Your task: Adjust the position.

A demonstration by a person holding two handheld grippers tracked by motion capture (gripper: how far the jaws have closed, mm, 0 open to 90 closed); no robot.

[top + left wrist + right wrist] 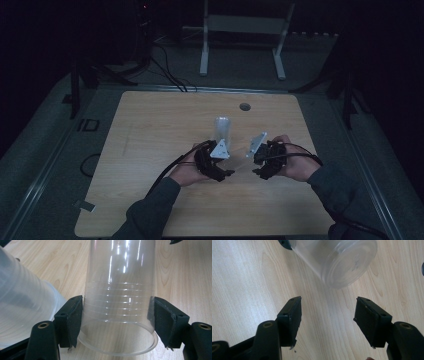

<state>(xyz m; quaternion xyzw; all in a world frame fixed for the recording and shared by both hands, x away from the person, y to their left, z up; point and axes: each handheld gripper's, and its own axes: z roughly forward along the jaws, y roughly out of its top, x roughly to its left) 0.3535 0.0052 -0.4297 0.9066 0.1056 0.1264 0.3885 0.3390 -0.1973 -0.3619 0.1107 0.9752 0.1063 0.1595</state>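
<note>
High view was dimly lit, surroundings lost in darkness. Gripper views were brightly lit; glare streaks were recorded on the clear cup (120, 290), with near edges blurred.

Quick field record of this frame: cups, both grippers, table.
held item: clear cup, gripped near its rim
second cup: cloudy one beside it, at the left of the left gripper view
left gripper: shut on clear cup, fingers press its sides
right gripper: open, nothing between fingers, cup base ahead
surface: wooden table
</note>
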